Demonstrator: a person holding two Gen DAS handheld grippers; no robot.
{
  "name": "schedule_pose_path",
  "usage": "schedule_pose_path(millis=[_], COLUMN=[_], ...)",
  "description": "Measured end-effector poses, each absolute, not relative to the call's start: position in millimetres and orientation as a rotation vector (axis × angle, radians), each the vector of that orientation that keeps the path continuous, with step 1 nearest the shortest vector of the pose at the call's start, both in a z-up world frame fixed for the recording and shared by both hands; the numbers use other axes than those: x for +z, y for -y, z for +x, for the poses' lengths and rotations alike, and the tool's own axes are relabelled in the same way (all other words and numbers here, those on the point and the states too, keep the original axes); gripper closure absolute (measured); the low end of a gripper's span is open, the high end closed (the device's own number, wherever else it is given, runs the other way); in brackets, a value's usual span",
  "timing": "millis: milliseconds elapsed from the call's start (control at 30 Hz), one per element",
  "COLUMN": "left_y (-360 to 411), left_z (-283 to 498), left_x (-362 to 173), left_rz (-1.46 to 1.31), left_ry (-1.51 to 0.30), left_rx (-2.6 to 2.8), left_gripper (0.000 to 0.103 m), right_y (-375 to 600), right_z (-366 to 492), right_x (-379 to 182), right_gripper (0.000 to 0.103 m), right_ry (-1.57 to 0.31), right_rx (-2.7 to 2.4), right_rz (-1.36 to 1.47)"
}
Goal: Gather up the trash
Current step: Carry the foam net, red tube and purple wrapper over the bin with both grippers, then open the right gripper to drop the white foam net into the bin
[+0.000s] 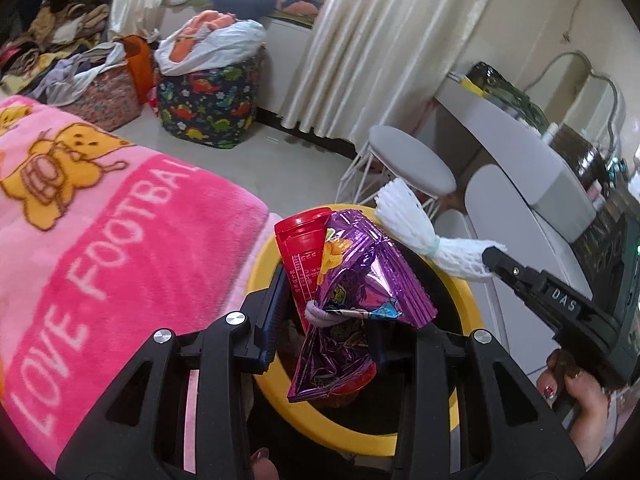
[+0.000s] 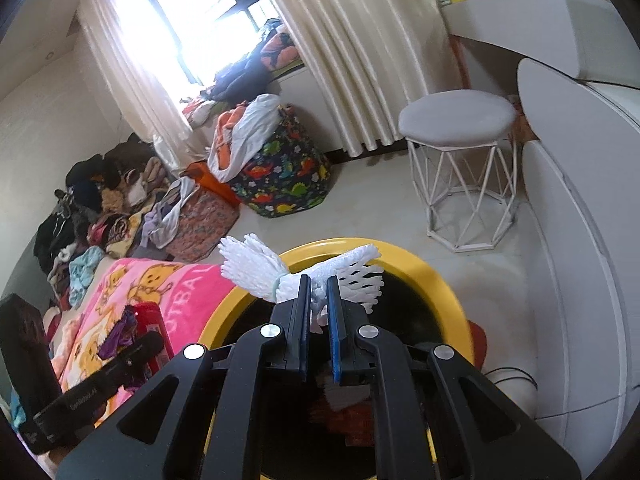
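Left claw [image 1: 326, 320] clenched on purple wrapper [image 1: 360, 280]; right claw [image 2: 319, 300] grips white foam net [image 2: 296, 272], both above yellow bin [image 1: 464, 296].

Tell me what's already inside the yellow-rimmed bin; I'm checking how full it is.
In the right wrist view, red-orange and white scraps lie at the dark bottom of the yellow-rimmed bin. The right gripper, clamping the white foam net, covers much of the inside, so its fill level stays unclear.

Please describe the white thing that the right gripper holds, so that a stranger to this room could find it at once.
Find the yellow-rimmed bin on the floor between the pink blanket and the white furniture. Above its opening, the right gripper pinches a white foam net sleeve. Unlike the shiny purple wrapper and red packet nearby, it is soft mesh, tied at the middle, with both ends flared.
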State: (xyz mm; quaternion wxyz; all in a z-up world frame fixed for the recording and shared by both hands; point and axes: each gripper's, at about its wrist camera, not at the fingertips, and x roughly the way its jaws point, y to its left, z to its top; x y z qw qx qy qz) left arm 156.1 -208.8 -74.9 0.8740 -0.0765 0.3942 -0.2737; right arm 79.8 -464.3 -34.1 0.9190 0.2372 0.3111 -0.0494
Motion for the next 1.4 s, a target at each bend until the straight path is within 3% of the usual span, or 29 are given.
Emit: schedule_pose_path(millis=[1200, 1267, 1333, 1400], left_y=[286, 288, 289, 291], left_z=[142, 143, 144, 144], left_x=[-125, -129, -132, -133], left_rz=[0.131, 0.140, 0.151, 0.162], left_ry=[-0.949, -0.964, -0.970, -0.975], left_rx=[-0.784, -0.780, -0.777, -0.773], left_gripper=[0.075, 0.075, 0.075, 0.075], right_y=[478, 478, 480, 480], right_z=[74, 75, 77, 76], right_x=[-44, -47, -50, -52], right_gripper=[0.092, 0.086, 0.067, 0.064], right_ry=[-0.655, -0.666, -0.679, -0.685], right_rx=[-0.159, -0.165, -0.165, -0.176], right_rz=[0.507, 0.506, 0.516, 0.515])
